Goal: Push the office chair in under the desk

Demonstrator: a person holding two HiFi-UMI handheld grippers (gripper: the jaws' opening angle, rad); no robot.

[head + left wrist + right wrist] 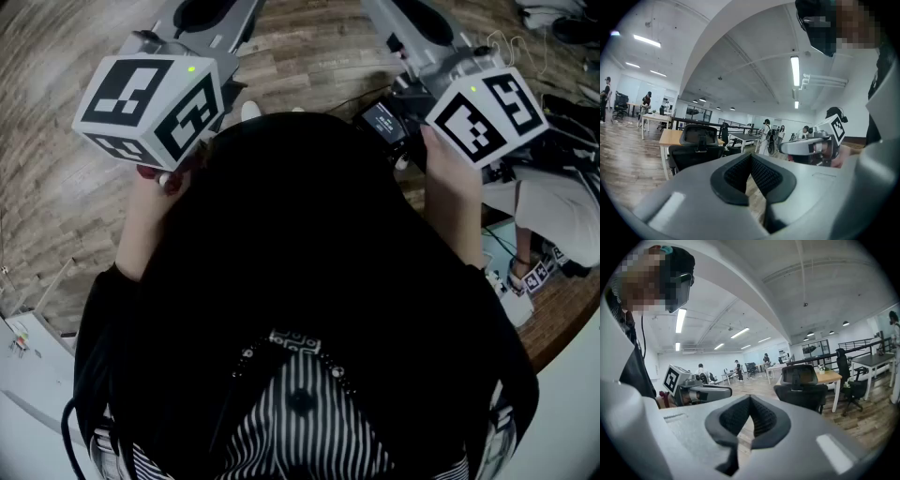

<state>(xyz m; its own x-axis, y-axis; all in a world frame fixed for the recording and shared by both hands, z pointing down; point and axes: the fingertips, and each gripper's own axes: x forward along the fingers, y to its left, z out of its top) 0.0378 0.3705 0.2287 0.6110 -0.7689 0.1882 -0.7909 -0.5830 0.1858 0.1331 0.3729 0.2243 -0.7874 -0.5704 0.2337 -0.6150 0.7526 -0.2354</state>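
Ahead, the office chair (693,158) stands before the desk (669,137), people (765,136) beyond

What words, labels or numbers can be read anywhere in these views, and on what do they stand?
None can be read.
Small dark screen, head view: lit characters, too small to read.
Marker cubes: black-and-white square patterns only, no letters.
Both gripper views: no legible print on desks, chairs or walls.

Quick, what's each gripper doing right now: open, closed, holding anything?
Left gripper: closed, jaws together, nothing between them.
Right gripper: closed, jaws together, nothing between them.
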